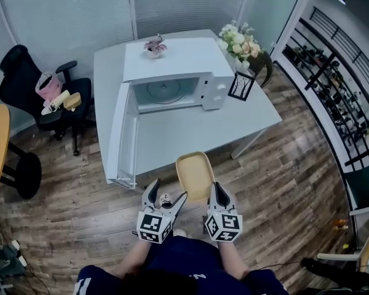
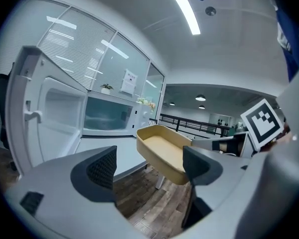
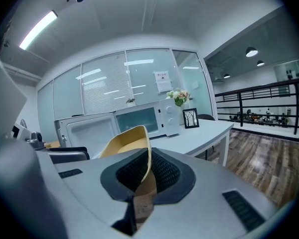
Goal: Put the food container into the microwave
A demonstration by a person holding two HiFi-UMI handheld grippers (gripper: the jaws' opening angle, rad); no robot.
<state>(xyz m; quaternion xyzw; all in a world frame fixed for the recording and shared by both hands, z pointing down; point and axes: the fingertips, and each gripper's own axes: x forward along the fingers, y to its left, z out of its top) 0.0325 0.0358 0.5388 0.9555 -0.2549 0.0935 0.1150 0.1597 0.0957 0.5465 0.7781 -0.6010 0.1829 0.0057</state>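
I hold the food container (image 1: pixel 195 174) by its wall in my right gripper (image 1: pixel 218 193), in the air at the white table's (image 1: pixel 246 118) near edge. My left gripper (image 1: pixel 167 196) gapes empty. The microwave (image 1: pixel 172 72) door (image 1: pixel 119 134) hangs open; flowers (image 1: pixel 238 42) and a frame (image 1: pixel 240 85) stand to the right of the microwave, above wood floor (image 1: pixel 295 183).

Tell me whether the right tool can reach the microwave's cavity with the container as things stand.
Likely yes. The right tool grips the food container by its rim; the microwave door hangs wide open to the side, its cavity faces the person, and nothing on the table stands before it.
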